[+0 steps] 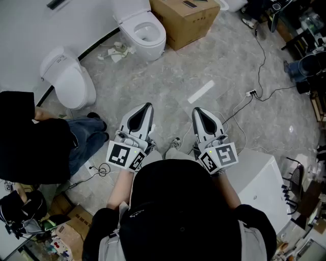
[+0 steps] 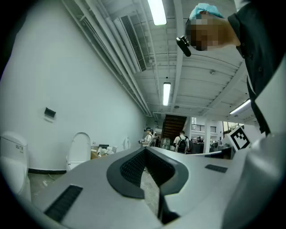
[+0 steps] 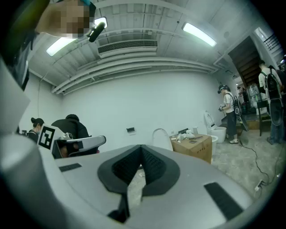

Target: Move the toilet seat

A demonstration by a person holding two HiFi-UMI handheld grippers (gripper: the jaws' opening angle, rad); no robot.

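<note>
Head view: grey marbled floor (image 1: 204, 66), white wall (image 1: 30, 30) at top left. The left gripper (image 1: 147, 106) and right gripper (image 1: 196, 110) are held side by side over the floor, pointing forward, tips pinched together and carrying nothing. The open toilet (image 1: 146, 33) stands at the wall, well ahead of both grippers. The toilet seat (image 1: 132, 11) is tipped up at the back of its bowl. A second toilet (image 1: 69, 76) with its lid down sits to the left. A cardboard box (image 1: 186, 18) is just beside the open toilet on the right. A black cable (image 1: 261, 71) runs over the floor to a power strip (image 1: 251, 93). A person in black (image 1: 30, 137) crouches at the left and a white cabinet (image 1: 262, 181) is at lower right. Left gripper view: jaws meet at the tips with only floor showing behind them. The seat shows as an upright arch by the long white wall. A ceiling strip light (image 2: 166, 93), a dark staircase (image 2: 174, 126) and standing people (image 2: 181, 141) lie far back. Right gripper view: jaws closed, empty. The box, the arch behind it, another toilet (image 3: 215, 130) and a standing person (image 3: 229, 112) are on the right.
</note>
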